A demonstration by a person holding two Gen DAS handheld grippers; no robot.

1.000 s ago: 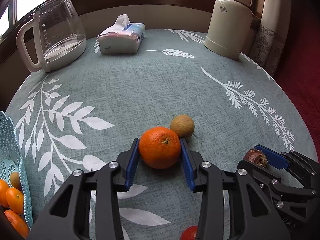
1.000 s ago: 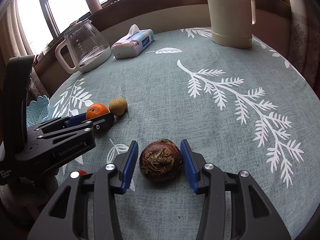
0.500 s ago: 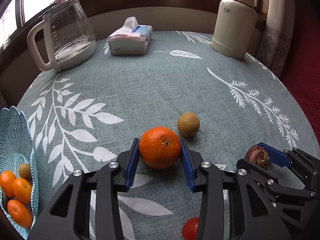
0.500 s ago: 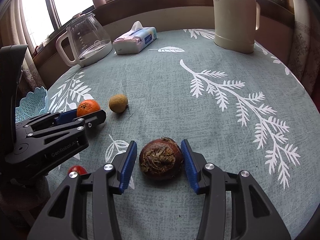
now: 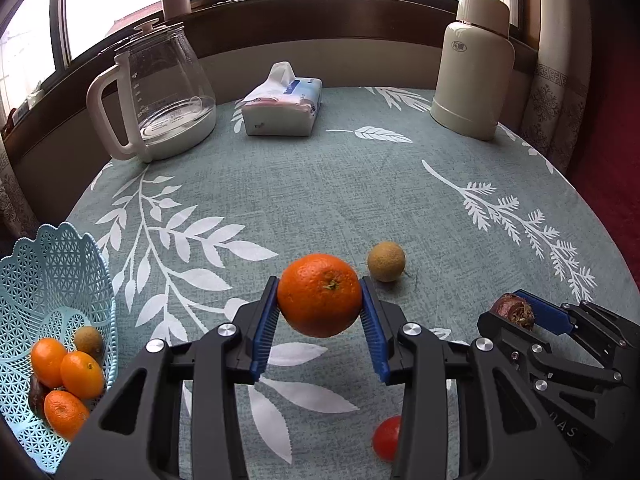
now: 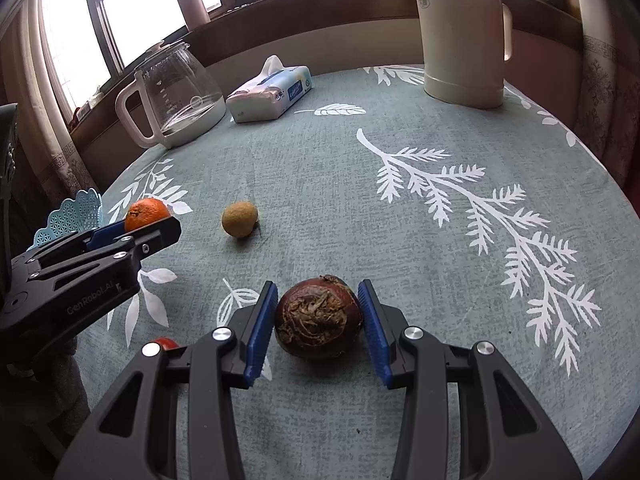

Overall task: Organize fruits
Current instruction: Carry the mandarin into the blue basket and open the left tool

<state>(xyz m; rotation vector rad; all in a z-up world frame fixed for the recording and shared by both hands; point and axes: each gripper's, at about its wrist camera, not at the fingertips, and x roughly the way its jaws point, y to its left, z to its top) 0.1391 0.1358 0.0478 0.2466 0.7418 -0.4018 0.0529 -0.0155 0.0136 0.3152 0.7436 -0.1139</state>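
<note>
Fingers (image 5: 267, 322) of our left gripper (image 5: 320, 320) are clamped on the orange (image 5: 319, 294), held above the desk (image 5: 320, 184). Our right gripper (image 6: 318, 322) has its fingers (image 6: 262, 320) pressed against the brown wrinkled fruit (image 6: 318, 322). Beyond the orange we see a small tan fruit (image 5: 386, 261) on the cloth; left of the orange, the blue basket (image 5: 52, 264) holds tangerines (image 5: 66, 372).

Woven cloth tablecloth (image 5: 320, 184); glass kettle (image 5: 168, 92); perforated plastic basket (image 5: 52, 264).
</note>
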